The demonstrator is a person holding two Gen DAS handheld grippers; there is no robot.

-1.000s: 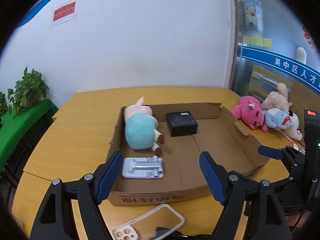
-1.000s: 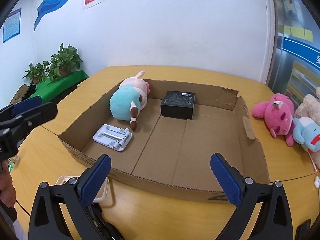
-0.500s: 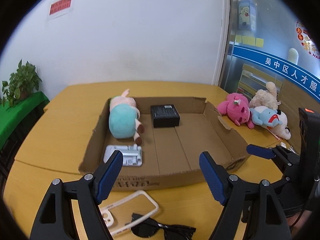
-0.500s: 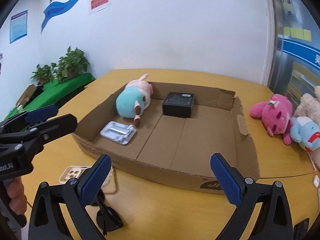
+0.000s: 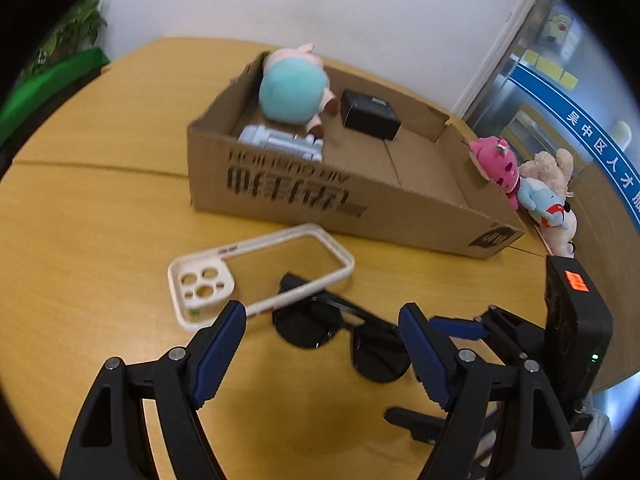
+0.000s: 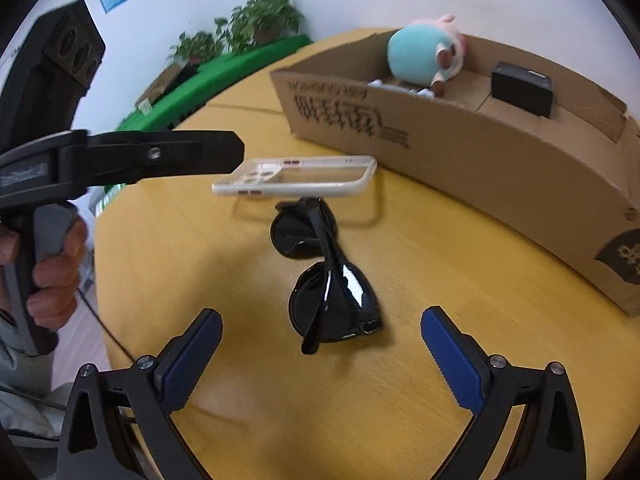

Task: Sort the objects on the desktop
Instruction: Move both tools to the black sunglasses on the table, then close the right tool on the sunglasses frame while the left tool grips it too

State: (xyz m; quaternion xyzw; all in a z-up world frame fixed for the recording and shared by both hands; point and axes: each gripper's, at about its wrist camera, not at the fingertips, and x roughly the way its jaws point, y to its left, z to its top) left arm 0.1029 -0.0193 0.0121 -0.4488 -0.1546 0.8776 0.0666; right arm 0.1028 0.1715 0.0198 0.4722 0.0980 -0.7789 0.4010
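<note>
Black folded sunglasses (image 5: 344, 332) lie on the yellow table in front of the cardboard box (image 5: 320, 196). A cream phone case (image 5: 256, 268) rests with one end on the glasses. My left gripper (image 5: 322, 344) is open just above the glasses, which show between its blue pads without touching them. My right gripper (image 6: 322, 356) is open too, a little short of the sunglasses (image 6: 324, 276), with the phone case (image 6: 296, 176) beyond. Inside the box are a teal plush (image 5: 292, 88), a black box (image 5: 370, 114) and a grey stand (image 5: 280, 142).
Pink, beige and blue plush toys (image 5: 520, 180) lie on the table beside the box's right end. In the right wrist view a hand (image 6: 52, 260) holds the left tool at the left. Potted plants (image 6: 260, 16) on a green surface stand past the table's far left edge.
Both grippers have tipped downward and sunk toward the table. The box has slid up and away in both views; the sunglasses and phone case now fill the middle. Jaws stayed open.
</note>
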